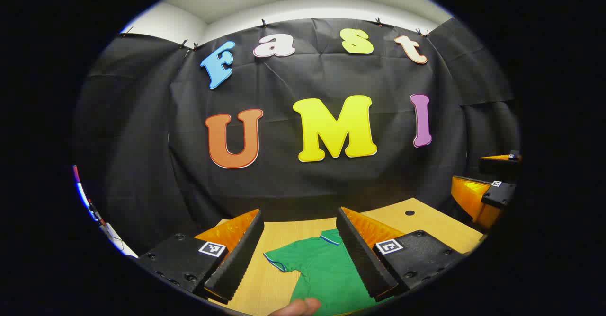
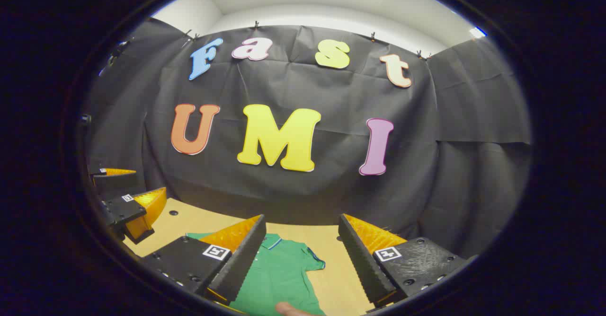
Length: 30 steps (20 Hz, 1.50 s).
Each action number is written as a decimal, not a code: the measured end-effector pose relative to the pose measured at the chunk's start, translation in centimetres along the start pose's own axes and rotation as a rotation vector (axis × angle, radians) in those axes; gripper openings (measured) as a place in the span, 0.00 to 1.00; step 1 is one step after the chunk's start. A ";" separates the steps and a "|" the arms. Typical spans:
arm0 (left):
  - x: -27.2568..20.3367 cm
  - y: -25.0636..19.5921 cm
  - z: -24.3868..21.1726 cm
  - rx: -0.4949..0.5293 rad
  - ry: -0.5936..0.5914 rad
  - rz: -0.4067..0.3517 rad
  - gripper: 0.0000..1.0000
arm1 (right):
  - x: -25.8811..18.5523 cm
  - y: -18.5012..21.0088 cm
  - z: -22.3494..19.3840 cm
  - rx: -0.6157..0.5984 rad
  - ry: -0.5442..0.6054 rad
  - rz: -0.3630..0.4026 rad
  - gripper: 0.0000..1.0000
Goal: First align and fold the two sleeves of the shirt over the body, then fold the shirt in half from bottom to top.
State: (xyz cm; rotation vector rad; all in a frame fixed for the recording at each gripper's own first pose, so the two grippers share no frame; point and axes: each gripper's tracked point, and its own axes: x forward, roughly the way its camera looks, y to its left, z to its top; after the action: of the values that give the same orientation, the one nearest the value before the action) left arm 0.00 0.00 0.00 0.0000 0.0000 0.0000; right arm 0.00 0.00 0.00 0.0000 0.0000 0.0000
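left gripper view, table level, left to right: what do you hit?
Left gripper's own left finger → green shirt's sleeve on the wooden table → shirt collar → own right finger → hole in the table → right gripper at the far edge.

No readable text or numbers — just small square black-and-white marker tags [image 1: 211,248] on the gripper finger mounts, patterned, not legible as words.
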 end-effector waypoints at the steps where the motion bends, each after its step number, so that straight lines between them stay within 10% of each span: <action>1: 0.0 -0.6 -0.3 -0.003 0.014 -0.007 0.99 | 0.3 -0.3 -0.1 -0.004 0.005 0.004 0.96; 17: 2.8 -6.9 0.6 0.004 0.056 0.052 0.99 | 8.8 -5.0 -4.0 -0.026 0.153 0.151 0.95; 30: -1.7 -8.0 -4.7 0.038 0.219 0.192 0.99 | 23.6 -10.2 -26.7 -0.128 0.656 0.176 0.97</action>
State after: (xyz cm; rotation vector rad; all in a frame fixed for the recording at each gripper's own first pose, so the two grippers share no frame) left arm -1.68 -7.97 -4.73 0.0380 0.2189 0.1915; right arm 23.59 -10.16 -26.72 -0.1275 0.6558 0.1759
